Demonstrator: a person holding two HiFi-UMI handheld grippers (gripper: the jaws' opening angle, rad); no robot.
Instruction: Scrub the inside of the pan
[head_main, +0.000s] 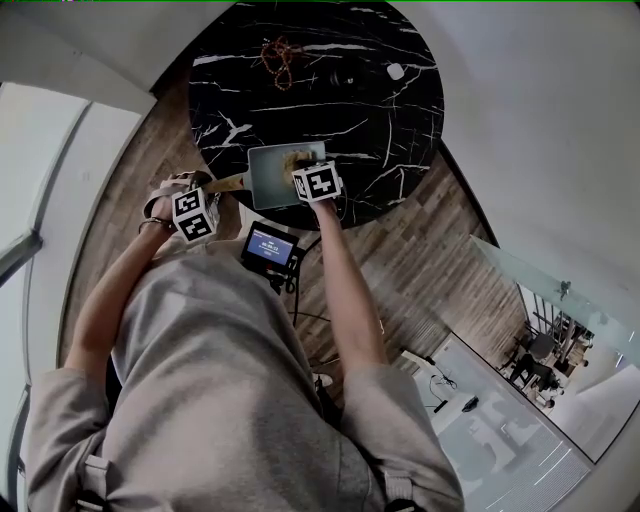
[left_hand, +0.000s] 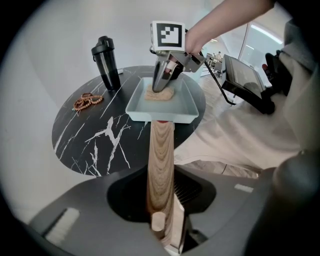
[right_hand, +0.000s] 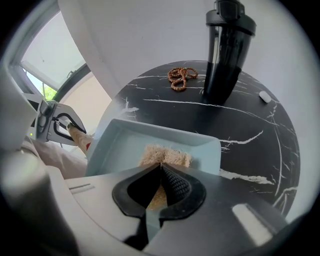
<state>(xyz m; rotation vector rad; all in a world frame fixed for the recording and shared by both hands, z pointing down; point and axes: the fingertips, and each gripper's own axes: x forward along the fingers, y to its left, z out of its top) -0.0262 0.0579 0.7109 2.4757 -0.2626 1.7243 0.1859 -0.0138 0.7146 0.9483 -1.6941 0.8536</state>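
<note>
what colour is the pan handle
Light tan wood grain: the long wooden handle of the pale blue rectangular pan, clearest in the left gripper view.

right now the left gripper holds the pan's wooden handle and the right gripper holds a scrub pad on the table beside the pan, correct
No: the left gripper view shows the right gripper holding the scrub pad inside the pan, not on the table. The rest stands.
</note>
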